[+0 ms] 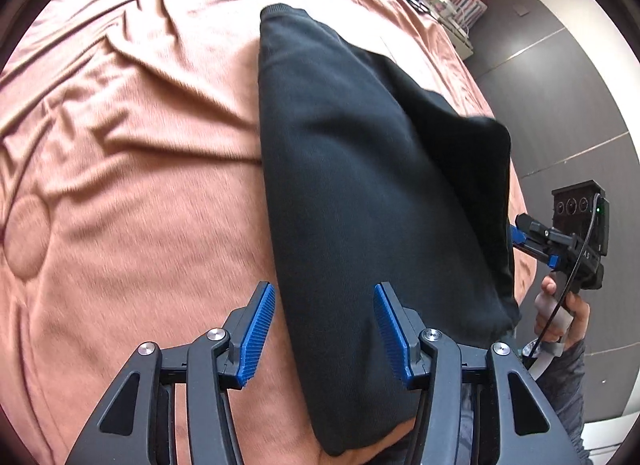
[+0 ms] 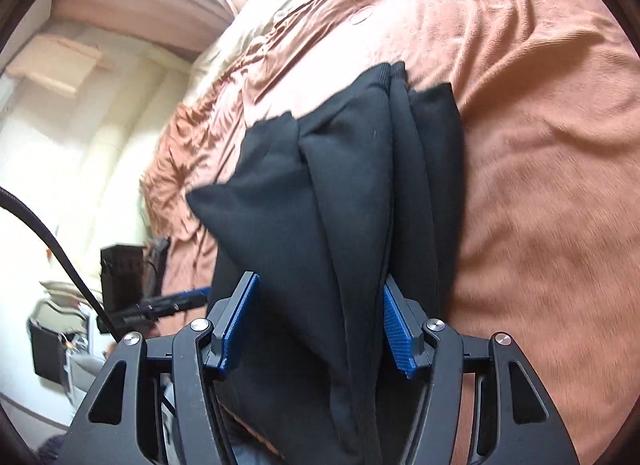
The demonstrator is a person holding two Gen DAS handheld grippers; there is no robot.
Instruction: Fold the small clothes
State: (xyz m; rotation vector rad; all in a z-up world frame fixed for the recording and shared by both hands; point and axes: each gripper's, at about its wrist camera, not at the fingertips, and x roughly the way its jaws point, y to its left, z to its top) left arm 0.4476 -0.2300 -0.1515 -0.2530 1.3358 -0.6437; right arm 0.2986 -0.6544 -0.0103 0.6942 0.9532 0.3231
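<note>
I see both tools, left and right, spread apart over a folded black garment on the rust-brown bedspread; grey wall panels beyond, seemingly.

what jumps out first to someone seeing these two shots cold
The black garment fills the middle of both views, folded into layers on a rumpled salmon-pink bedspread. The left gripper and right gripper each show blue pads spread wide with the cloth between them.
</note>
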